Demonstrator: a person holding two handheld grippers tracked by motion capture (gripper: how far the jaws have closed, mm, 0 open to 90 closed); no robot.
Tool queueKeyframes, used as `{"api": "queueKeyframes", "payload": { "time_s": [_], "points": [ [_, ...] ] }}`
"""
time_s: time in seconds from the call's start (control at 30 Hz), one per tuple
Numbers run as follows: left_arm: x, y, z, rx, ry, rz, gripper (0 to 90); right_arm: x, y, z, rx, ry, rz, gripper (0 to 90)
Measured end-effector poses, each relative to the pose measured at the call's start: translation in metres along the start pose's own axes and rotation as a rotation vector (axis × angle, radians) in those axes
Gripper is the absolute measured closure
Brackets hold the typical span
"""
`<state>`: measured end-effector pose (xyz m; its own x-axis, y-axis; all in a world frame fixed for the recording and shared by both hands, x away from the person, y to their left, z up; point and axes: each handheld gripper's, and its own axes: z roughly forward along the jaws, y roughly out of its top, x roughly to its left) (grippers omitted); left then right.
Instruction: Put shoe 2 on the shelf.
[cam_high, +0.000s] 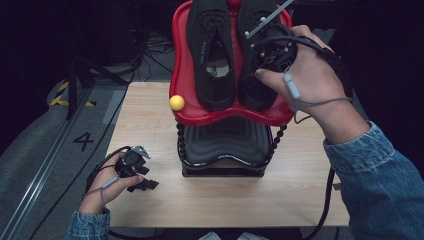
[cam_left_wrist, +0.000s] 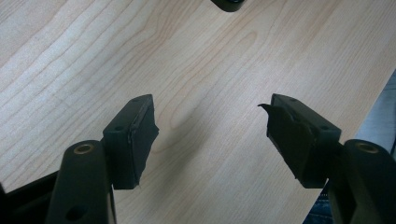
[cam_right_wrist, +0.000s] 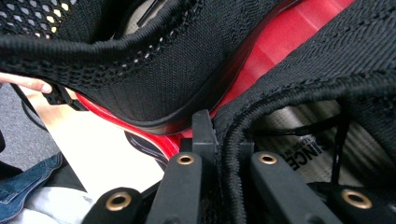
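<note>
Nearest us, our left tongs (cam_high: 141, 176) rest released on the near-left of the wooden desk (cam_high: 225, 200), jaws apart with nothing between them. Our right tongs (cam_high: 265, 55) are clenched on the collar of the right black knit shoe (cam_high: 257, 87), which lies beside the left shoe (cam_high: 212, 55) on the red tray (cam_high: 182, 65), atop a black stand (cam_high: 225, 145) at the far centre.

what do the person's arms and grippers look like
Both sleeves are blue denim. The left gripper is black, with two blocky jaws on arms set with brass rivets, and it carries a grey plate. The right gripper is the same black build. A grey cable with a small inline pod trails across each hand.
</note>
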<state>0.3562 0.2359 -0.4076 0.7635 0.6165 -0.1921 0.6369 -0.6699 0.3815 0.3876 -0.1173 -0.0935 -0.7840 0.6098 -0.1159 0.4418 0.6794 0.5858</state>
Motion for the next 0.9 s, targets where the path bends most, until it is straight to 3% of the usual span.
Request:
{"api": "queueKeyframes", "payload": {
  "time_s": [0.3, 0.47, 0.67, 0.9],
  "points": [
    [0.000, -0.001, 0.000, 0.001, 0.005, 0.005, 33.4, 0.002, 0.002, 0.003, -0.013, -0.013, -0.006, 85.6],
    [0.000, -0.004, -0.001, 0.006, -0.004, -0.014, 33.4, 0.002, 0.001, 0.000, -0.014, 0.005, -0.006, 77.6],
    [0.000, -0.009, -0.003, 0.001, 0.007, -0.021, 33.4, 0.005, -0.001, -0.018, -0.056, 0.028, -0.005, 62.7],
    [-0.001, -0.014, -0.002, 0.008, 0.010, -0.035, 33.4, 0.006, -0.008, -0.052, -0.139, 0.031, -0.026, 57.1]
  ]
}}
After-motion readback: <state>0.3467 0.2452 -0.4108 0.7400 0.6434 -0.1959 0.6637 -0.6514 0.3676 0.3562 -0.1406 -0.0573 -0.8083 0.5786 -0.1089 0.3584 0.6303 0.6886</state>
